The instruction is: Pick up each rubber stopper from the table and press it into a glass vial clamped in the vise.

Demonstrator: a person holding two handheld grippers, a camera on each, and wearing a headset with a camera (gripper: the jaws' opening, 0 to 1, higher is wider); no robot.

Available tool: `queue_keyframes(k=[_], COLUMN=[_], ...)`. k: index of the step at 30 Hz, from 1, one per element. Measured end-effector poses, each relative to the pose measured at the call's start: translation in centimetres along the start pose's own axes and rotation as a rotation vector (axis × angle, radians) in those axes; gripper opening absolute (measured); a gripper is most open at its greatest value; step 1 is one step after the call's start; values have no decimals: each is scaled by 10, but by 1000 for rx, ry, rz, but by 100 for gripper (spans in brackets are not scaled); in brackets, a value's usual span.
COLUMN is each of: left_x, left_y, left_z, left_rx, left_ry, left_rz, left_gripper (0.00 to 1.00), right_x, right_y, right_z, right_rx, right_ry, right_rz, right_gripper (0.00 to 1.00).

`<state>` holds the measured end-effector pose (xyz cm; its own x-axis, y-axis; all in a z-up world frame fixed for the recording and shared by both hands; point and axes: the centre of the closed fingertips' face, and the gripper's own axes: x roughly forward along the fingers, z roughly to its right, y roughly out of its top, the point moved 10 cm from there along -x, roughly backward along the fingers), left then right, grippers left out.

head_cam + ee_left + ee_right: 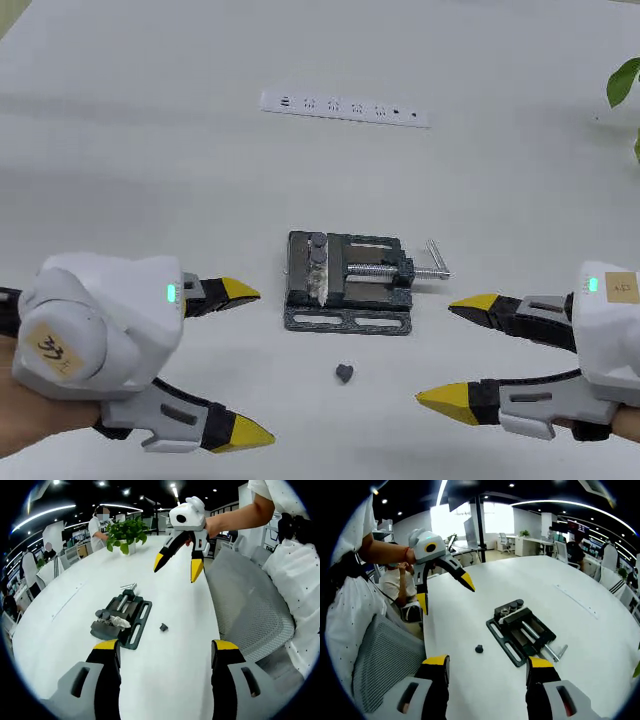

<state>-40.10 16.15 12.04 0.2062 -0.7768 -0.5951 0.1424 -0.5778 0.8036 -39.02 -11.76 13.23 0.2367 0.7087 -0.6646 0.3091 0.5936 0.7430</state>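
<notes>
At the middle of the white tabletop (140, 170) we see the vise (347, 283), with glass vials (320, 285) clamped at its left end. One loose rubber stopper (344, 373) lies on the tabletop just on the near side of the vise. We hold the left gripper (265, 365) and the right gripper (434, 352) to either side of it, both with jaws wide and empty. A power strip (345, 107) lies far back.

We see a smooth, matt white table (150, 180). The vise (347, 283) looks like dark, matt cast metal, and its threaded screw (375, 268) is bright and shiny. The stopper (344, 373) is dull dark rubber. The left gripper (256, 365) and right gripper (440, 352) have glossy white plastic shells.
</notes>
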Motion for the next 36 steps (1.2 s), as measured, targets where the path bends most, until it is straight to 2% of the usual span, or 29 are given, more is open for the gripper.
queue_keyframes(k=[7,11,15,20,22,29,33,36], left_x=[22,38,53,73,79,98,107,112], left_y=[4,6,7,8,7,8,5,4], left_z=[-8,-11,-16,-18,-19,-22,-24,-23], left_rx=[84,152,188,274,281,314,327,337], left_ry=[-49,-83,-104,-151,-163,-207,-228,-241], left_rz=[-73,-114,-131,-167,-172,-195,-206,-217], left_gripper=[58,50,42,31,27,22,16,15], right_x=[-8,-12,-15,-19,-21,-27,-29,-30], right_y=[-21,-32,-40,-48,-50,-59,-60,-60], right_z=[1,1,0,-1,-1,-2,-2,-2], right_rx=[5,15,19,34,42,65,78,85], right_ry=[3,2,1,-14,-20,-43,-54,-59], right_rz=[7,13,19,28,32,30,33,35], right_gripper=[64,64,65,65,64,63,62,62])
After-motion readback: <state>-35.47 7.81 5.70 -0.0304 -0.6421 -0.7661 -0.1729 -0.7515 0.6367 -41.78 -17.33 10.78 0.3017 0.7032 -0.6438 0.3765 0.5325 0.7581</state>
